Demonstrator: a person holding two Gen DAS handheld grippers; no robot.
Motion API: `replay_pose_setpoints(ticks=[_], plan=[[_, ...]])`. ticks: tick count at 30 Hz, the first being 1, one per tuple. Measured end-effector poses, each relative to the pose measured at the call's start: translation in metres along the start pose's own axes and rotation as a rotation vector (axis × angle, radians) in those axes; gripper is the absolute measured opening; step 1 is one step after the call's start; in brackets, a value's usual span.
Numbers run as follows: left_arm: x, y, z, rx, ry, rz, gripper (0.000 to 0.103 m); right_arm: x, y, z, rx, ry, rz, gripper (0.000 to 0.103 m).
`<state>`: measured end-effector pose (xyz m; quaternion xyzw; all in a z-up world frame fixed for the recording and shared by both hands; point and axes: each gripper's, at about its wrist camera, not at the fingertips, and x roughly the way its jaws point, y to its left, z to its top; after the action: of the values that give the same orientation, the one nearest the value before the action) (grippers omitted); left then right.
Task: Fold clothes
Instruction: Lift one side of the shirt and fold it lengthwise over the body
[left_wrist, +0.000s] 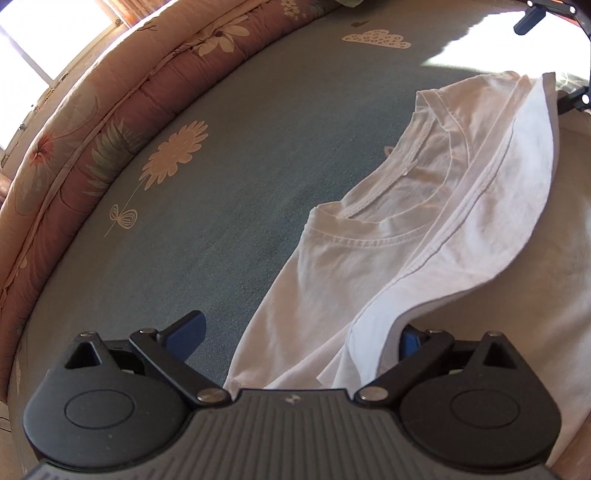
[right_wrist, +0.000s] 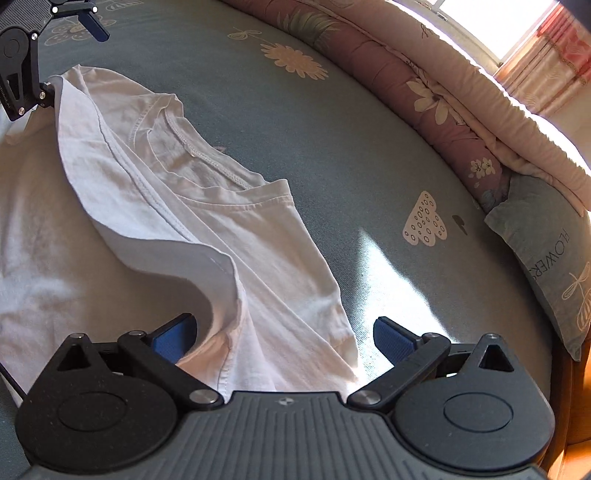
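A white T-shirt (left_wrist: 373, 266) lies on a bed covered by a blue-grey sheet (left_wrist: 207, 229) printed with cream flowers and clouds. Its ribbed round neckline faces up, with double stitching along the collar and shoulder seams, and the cotton is soft and lightly creased. One side of the shirt is lifted into a raised fold that runs as a ridge from 5 o'clock to 1 o'clock in the left wrist view, casting a shadow on the fabric beneath.

The left gripper (left_wrist: 299, 332) has its jaws spread wide, and the shirt's edge drapes between the blue pads; whether either pad presses the cloth I cannot tell. The right gripper (right_wrist: 284, 336) likewise stands with jaws apart, the sleeve and hem passing between them and over the left pad.

A pink floral quilt (right_wrist: 424, 88) is bunched along the far edge of the bed, and a blue-grey pillow (right_wrist: 546, 251) lettered "FLOWERS" sits at 3 o'clock in the right wrist view.
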<state>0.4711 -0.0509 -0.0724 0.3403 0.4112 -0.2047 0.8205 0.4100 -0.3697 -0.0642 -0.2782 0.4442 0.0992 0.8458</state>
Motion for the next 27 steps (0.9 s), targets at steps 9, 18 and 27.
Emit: replay_pose_setpoints(ticks=[9,18,27], plan=[[-0.029,-0.007,0.004,-0.048,-0.005,-0.188,0.099,-0.020,-0.014,-0.002,0.098,-0.048,0.197,0.103],[-0.034,-0.046,-0.046,0.160,0.091,-0.204,0.099,-0.019,0.035,-0.051,-0.146,0.050,0.156,0.103],[-0.020,0.020,-0.010,-0.069,0.021,-0.038,0.099,-0.016,-0.021,-0.023,0.014,-0.030,-0.071,0.103]])
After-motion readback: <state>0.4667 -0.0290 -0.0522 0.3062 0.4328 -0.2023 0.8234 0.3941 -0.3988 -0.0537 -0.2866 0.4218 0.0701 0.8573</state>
